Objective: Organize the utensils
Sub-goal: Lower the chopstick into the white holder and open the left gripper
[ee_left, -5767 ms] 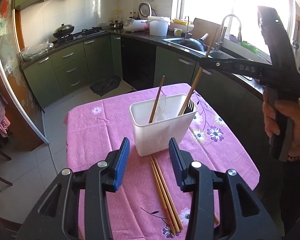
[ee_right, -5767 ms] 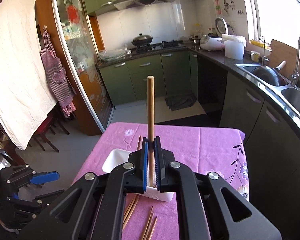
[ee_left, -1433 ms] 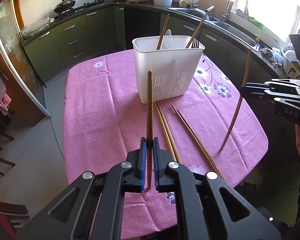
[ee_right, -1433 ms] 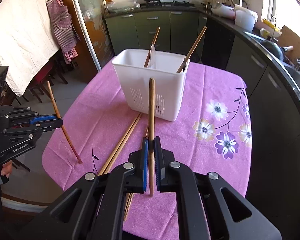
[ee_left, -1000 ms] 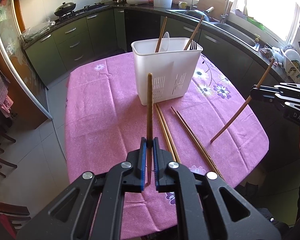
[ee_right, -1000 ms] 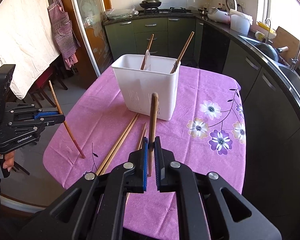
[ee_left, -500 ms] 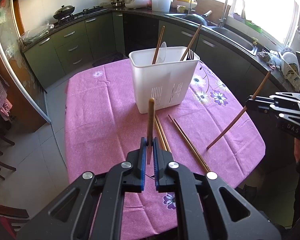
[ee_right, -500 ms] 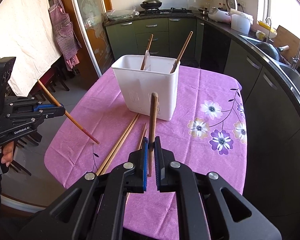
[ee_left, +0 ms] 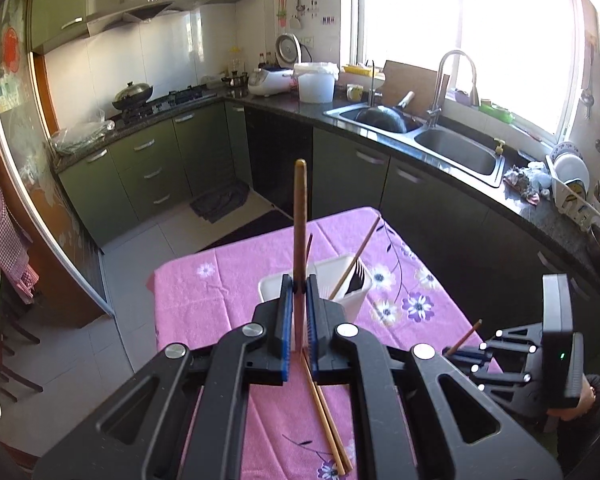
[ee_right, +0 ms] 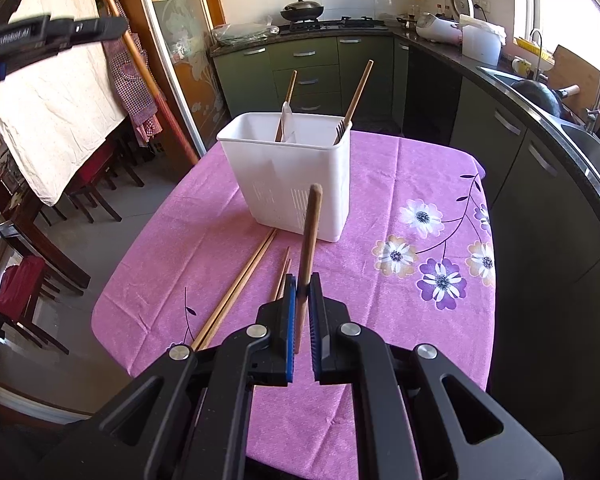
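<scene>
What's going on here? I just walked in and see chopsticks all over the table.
A person is sorting utensils with two handheld grippers. The left gripper has its jaws shut on one chopstick, held up above the white utensil holder. The right gripper also clamps a chopstick, lower and nearer the table edge. The holder already contains two chopsticks, a fork and a white spoon. Several loose chopsticks lie on the pink floral tablecloth.

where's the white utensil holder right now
In the right wrist view the white utensil holder stands upright on the pink tablecloth, just beyond the loose chopsticks and ahead of the right tool.
</scene>
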The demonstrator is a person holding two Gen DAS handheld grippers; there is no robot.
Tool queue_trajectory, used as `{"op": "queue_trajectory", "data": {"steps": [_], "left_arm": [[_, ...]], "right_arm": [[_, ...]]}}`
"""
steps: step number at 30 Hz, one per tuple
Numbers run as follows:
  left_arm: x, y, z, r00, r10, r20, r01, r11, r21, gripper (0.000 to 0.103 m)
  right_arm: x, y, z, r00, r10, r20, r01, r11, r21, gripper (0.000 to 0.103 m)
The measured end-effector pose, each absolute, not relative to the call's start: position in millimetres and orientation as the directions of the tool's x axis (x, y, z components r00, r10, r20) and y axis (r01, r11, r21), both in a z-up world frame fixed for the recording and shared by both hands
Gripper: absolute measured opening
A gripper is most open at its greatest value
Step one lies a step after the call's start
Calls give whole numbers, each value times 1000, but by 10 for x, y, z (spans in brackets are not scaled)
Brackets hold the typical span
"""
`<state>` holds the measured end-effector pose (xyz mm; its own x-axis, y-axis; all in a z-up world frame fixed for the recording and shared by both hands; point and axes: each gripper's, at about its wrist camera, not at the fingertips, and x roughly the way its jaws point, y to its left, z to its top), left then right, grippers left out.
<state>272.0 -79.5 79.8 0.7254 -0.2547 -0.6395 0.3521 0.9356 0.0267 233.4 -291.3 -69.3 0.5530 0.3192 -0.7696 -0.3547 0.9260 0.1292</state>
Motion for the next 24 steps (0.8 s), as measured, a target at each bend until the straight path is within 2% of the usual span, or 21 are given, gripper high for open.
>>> {"op": "queue_trajectory", "data": {"steps": [6, 14, 15, 16, 21, 24], "left_arm": [[3094, -999, 886, 764, -226, -604, 325, 944, 58, 7], [3579, -1022, 219, 658, -215, -721, 312, 950, 2, 7], [3602, -1008, 166, 650, -214, -729, 309, 951, -4, 10], [3600, -985, 125, 647, -213, -732, 306, 952, -6, 16], [3409, -894, 171, 659, -239, -713, 321, 947, -20, 19], [3200, -819, 275, 676, -269, -687, 339, 940, -35, 32]], "right_arm": [[2327, -2952, -705, 546, 333, -769, -363, 921, 141, 7], [2329, -2980, -715, 536, 343, -772, -366, 918, 154, 7], [2338, -2988, -711, 535, 345, -771, -364, 918, 158, 7], [2344, -2993, -698, 535, 348, -769, -364, 917, 162, 7], [2390, -3024, -497, 557, 372, -742, -365, 913, 184, 7], [2470, -3045, -223, 588, 397, -705, -365, 908, 206, 7]]}}
